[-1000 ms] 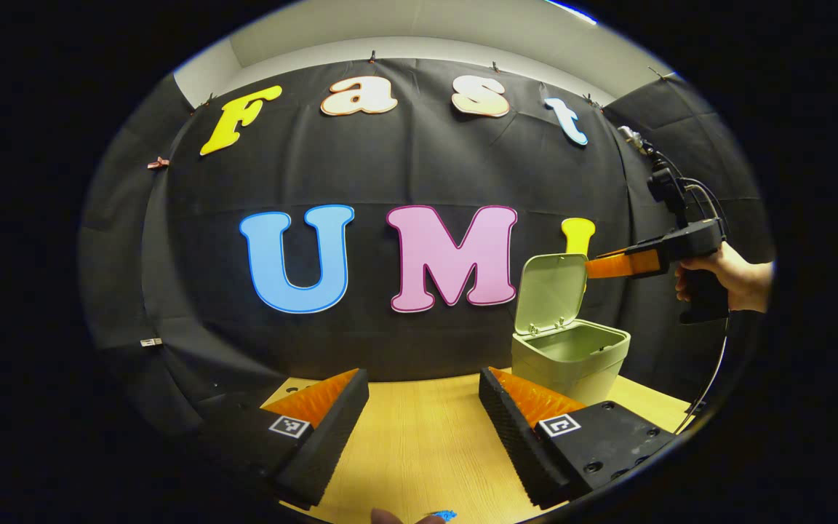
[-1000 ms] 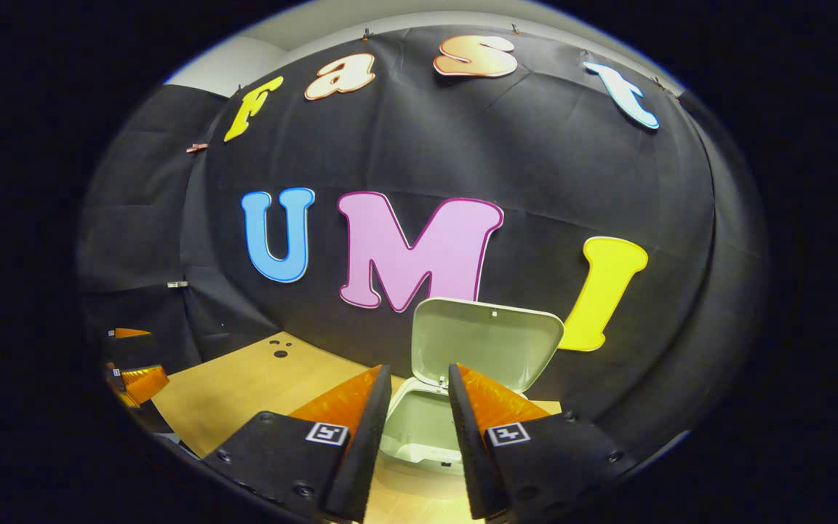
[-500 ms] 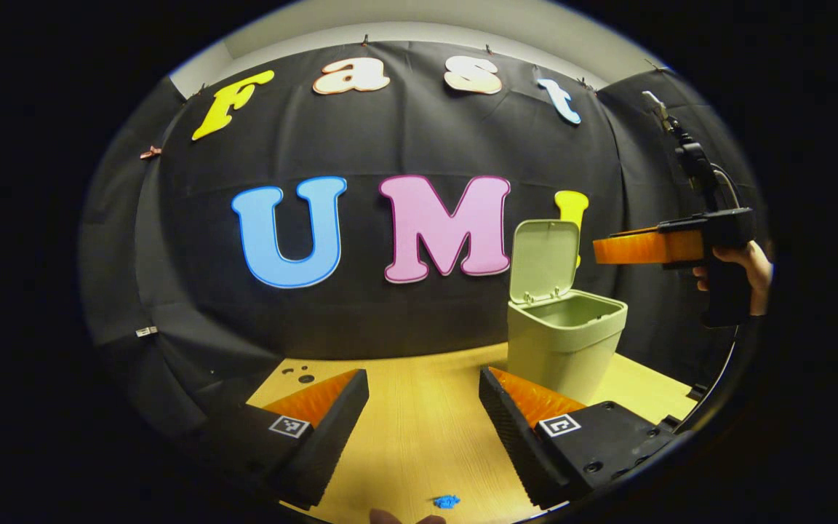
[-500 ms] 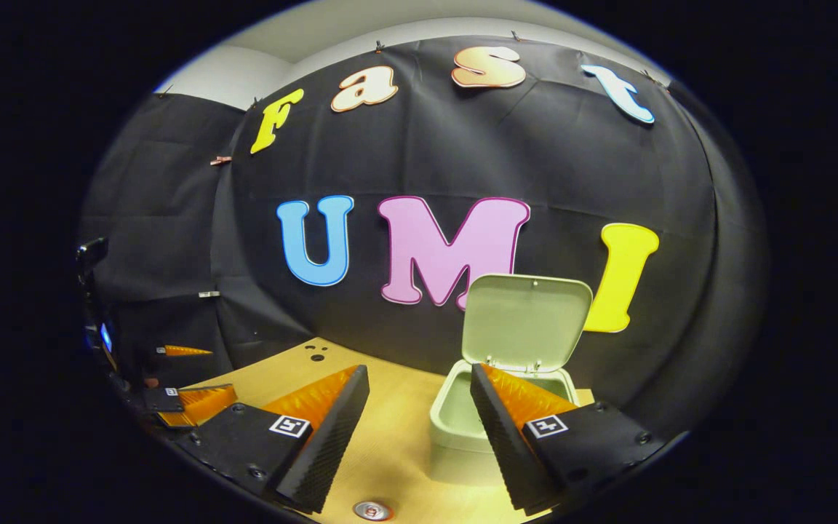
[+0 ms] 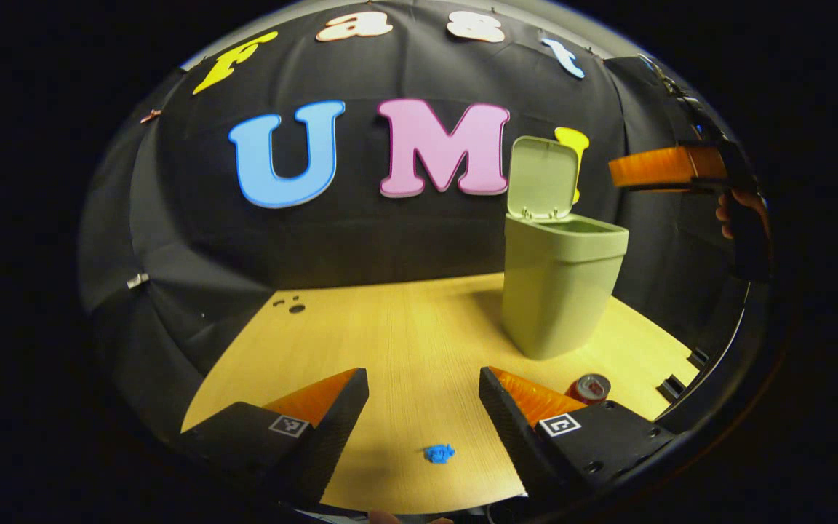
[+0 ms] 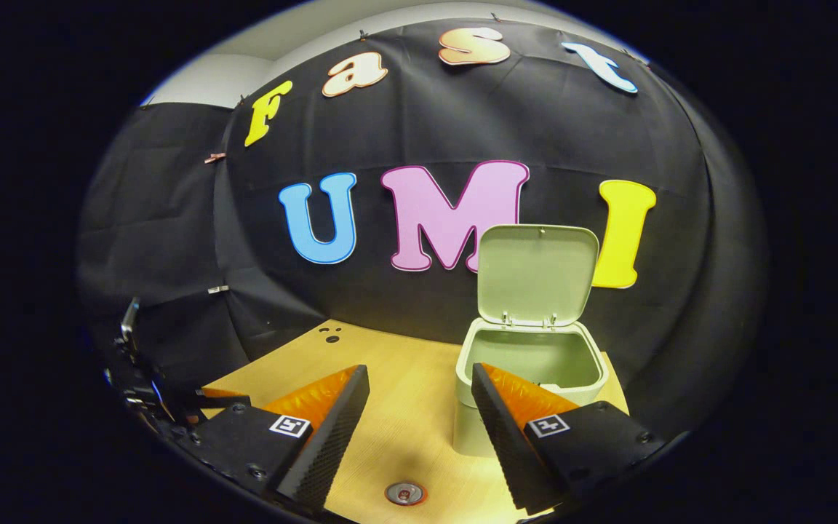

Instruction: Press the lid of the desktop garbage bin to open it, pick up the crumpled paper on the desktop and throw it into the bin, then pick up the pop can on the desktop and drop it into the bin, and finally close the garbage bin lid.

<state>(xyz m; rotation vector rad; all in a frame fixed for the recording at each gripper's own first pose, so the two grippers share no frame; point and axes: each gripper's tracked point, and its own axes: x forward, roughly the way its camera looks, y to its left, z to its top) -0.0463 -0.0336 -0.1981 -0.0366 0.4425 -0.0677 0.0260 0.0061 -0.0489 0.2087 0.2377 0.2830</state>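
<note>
The pale green bin (image 5: 563, 291) stands at the back right of the wooden table (image 5: 390, 327), its lid (image 5: 543, 178) raised upright. A small blue crumpled paper (image 5: 439, 453) lies on the table just ahead of my open left gripper (image 5: 423, 418), between its fingers' lines. The pop can (image 5: 591, 388) stands by the left gripper's right finger, in front of the bin. My right gripper (image 6: 419, 418) is open and empty, held above the table before the bin (image 6: 532, 364) and its open lid (image 6: 537, 273). The pop can (image 6: 405, 493) sits below the right gripper.
In the left gripper view the right gripper (image 5: 663, 167) hovers to the right of the lid, with a hand (image 5: 735, 215) on its grip. Small dark holes (image 5: 289, 304) mark the table's far left. The table's right edge (image 5: 681, 364) runs close behind the bin.
The left gripper tipped down toward the table, bringing the paper and the can into view. The right gripper drew back from the bin and its fingers spread wider. The lid stayed up.
</note>
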